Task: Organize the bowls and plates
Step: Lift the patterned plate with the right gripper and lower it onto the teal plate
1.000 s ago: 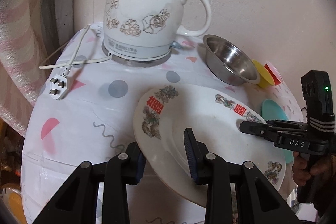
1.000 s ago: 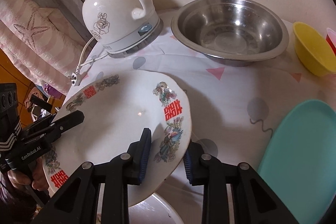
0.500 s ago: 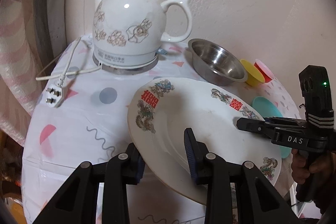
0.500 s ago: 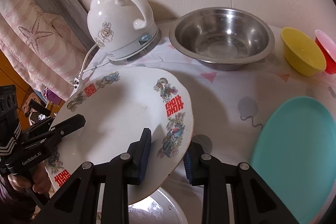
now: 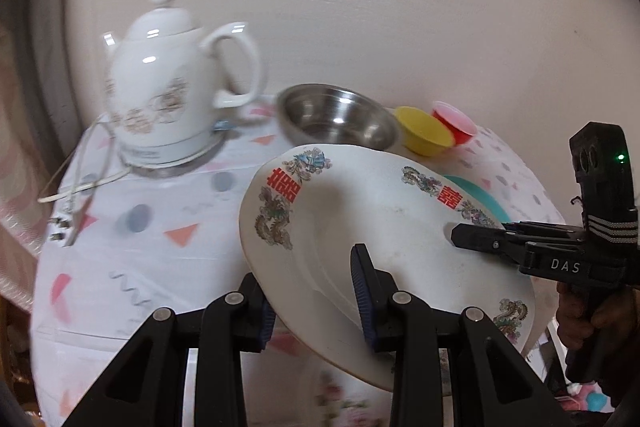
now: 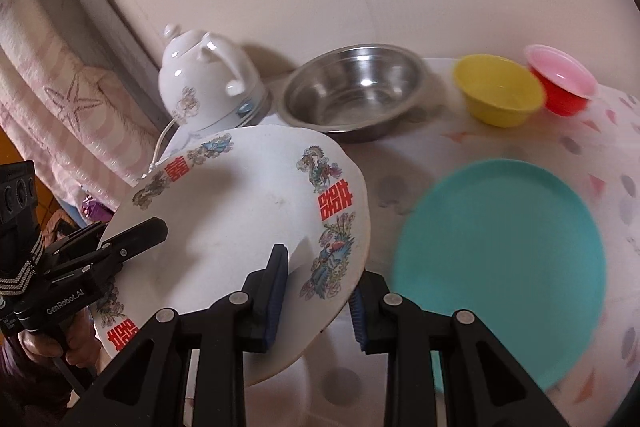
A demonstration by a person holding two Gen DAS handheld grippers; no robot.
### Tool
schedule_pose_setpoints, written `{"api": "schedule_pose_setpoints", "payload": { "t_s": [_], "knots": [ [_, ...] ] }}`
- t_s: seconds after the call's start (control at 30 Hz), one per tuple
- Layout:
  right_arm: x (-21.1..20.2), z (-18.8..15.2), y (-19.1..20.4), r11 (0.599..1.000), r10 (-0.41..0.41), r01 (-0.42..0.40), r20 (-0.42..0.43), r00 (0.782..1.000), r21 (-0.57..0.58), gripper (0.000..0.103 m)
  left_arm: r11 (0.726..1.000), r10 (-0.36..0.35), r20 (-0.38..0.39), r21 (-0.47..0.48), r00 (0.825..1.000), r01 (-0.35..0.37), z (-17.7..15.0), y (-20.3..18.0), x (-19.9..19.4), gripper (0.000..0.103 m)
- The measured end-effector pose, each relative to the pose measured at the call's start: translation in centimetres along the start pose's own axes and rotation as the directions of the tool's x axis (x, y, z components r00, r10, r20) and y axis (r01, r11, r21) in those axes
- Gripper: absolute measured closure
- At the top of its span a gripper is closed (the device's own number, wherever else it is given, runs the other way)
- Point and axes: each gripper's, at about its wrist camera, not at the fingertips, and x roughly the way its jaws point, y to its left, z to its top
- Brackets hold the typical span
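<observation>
A large white plate (image 5: 380,227) with red characters and dragon patterns hangs tilted above the table, held from both sides. My left gripper (image 5: 312,293) is shut on its near rim, and the same gripper (image 6: 156,231) shows at the plate's left edge in the right wrist view. My right gripper (image 6: 318,291) is shut on the opposite rim of the plate (image 6: 240,211); in the left wrist view this right gripper (image 5: 464,239) reaches in from the right. A teal plate (image 6: 500,259) lies flat just right of the held plate. Along the wall sit a steel bowl (image 6: 352,95), a yellow bowl (image 6: 496,95) and a red bowl (image 6: 560,87).
A white floral kettle (image 5: 168,99) stands on its base at the back left, its cord and plug (image 5: 60,227) trailing over the patterned tablecloth (image 5: 140,267). The wall runs close behind the bowls. A hand (image 5: 592,311) grips the right tool. A white floral dish (image 5: 344,399) shows below the plate.
Both grippers have carried the plate up and to the right. The kettle and bowls now look smaller and farther off, and the teal plate has come more fully into the right wrist view.
</observation>
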Motion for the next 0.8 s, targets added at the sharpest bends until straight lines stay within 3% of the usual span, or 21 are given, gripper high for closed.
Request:
{"api": "schedule_pose_setpoints", "payload": {
  "t_s": [0.43,0.8],
  "knots": [
    [-5.6,-1.9,-9.7,0.993,-0.091,0.090,0.013,0.996,0.073,0.075,0.997,-0.064,-0.071,0.039,0.995,0.067,0.8,-10.5,5.2,0.069],
    [-6.1,-1.7,-15.1,0.991,-0.119,0.120,-0.015,0.993,0.067,0.074,0.998,-0.043,-0.127,0.036,0.991,0.048,1.2,-14.8,8.9,0.068]
  ]
}}
